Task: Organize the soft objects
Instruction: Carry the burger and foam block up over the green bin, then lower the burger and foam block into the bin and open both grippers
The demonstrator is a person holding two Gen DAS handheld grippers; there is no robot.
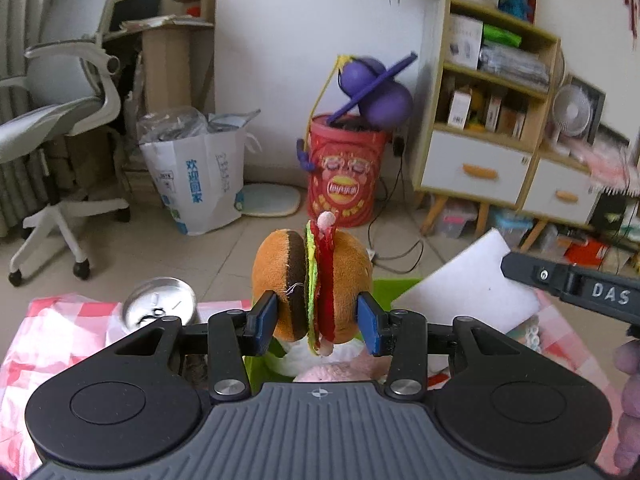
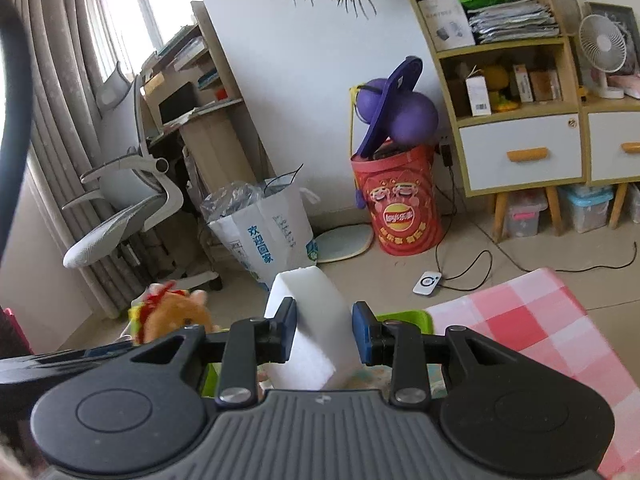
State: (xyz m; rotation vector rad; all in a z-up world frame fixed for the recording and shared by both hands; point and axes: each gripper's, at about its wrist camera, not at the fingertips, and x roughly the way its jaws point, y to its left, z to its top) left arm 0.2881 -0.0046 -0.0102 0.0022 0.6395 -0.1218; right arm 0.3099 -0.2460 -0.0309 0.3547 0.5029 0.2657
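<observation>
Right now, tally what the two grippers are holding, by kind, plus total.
Plush hamburger toy: 1, in the left gripper
White foam block: 1, in the right gripper
Total: 2

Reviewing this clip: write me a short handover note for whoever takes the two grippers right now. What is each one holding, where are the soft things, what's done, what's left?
Left gripper: shut on the plush hamburger, held off the table, buns sideways.
Right gripper: shut on the white foam block, also lifted.
Below both: a green bin on the pink checked cloth, with something pink and fluffy beneath the burger.
Done: both items picked up.
Left: place each; neither is set down yet. Metal can stands nearby.
</observation>
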